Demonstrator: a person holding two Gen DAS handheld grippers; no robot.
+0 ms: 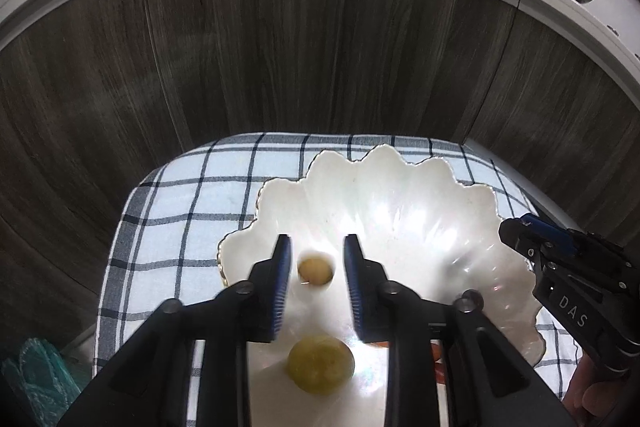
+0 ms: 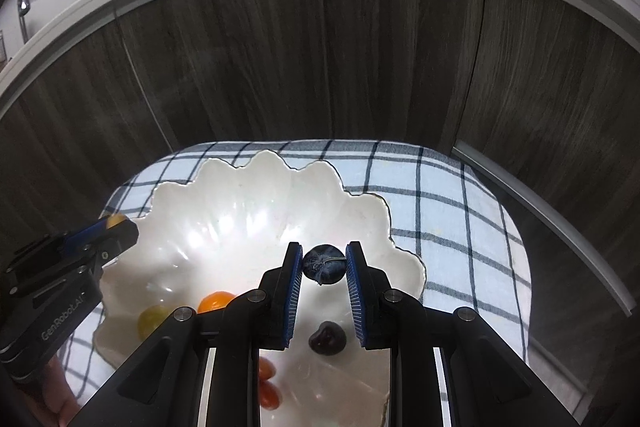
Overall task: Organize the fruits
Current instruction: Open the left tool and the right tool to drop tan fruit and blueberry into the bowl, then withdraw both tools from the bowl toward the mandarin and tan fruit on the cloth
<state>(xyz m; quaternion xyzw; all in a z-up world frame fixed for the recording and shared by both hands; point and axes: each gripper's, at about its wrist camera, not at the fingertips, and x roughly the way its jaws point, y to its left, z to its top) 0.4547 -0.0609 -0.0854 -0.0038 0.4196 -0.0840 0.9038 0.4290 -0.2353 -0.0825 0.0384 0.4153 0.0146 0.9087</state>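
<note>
While both claws hang over the shell dish (image 2: 224,187), the drop-off is under way.
My right claw (image 2: 323,263) is clamped on a dark, matte blueberry (image 2: 323,263), dried calyx facing the lens, near the dish's right scalloped rim. My left claw (image 1: 316,259) stands apart and grips nothing; a small yellow fruit (image 1: 315,269) is between its pads, untouched, near the left rim. Judgement: lower the berry before releasing, since the glossy, fluted porcelain would let round fruit roll. A green-yellow grape (image 1: 321,363), orange tomato (image 2: 214,301) and dark cherry (image 2: 327,337) sit toward the near rim; the checked cloth (image 2: 440,211) beneath looks soft.
</note>
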